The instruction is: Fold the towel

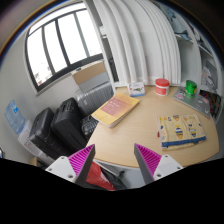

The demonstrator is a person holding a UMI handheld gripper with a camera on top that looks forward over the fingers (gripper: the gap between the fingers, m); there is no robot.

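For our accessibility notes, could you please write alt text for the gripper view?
The open tongs hover above a wooden table, holding nothing. A folded yellow towel lies beyond them, with a red container and a green cup farther back.

No writing, label or number can be read on anything here, not even on the printed sheet [180, 129].

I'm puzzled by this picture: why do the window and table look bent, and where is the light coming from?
Gripper view: a wide-angle lens bows the window and table edge; daylight enters through that window, which glares white; the open gripper shows at the bottom with nothing between its pads.
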